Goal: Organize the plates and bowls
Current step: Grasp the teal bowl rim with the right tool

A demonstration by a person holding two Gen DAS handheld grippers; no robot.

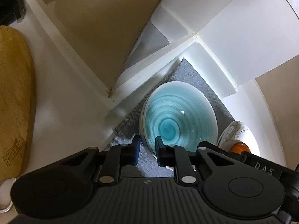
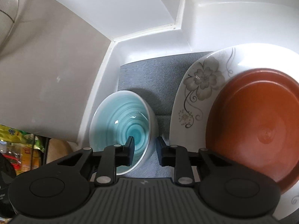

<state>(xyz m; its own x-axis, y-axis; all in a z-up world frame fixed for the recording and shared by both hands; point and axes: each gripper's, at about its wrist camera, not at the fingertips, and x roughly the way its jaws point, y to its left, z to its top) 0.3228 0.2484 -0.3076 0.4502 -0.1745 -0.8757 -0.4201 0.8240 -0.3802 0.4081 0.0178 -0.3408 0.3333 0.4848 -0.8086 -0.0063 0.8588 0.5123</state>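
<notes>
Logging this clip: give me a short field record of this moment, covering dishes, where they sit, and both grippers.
bowl: teal bowl upright on grey mat
plates: orange plate stacked on floral plate, right of the bowl
left hand-held gripper: fingers straddle the bowl's rim, not closed
right hand-held gripper: fingers straddle the bowl's rim, not closed
beside: wooden board

The bowl (image 2: pixel 121 128) was pale outside, with turquoise rings spiralling to a deeper blue-green centre. It sat on a grey, finely textured mat (image 2: pixel 155 74). The plate (image 2: pixel 198 93) was white, printed with a grey-beige flower and thin dark curling stems. On it lay a plain orange-brown dish (image 2: pixel 257 123). The cutting board (image 1: pixel 15 93) was honey-coloured wood grain.
</notes>
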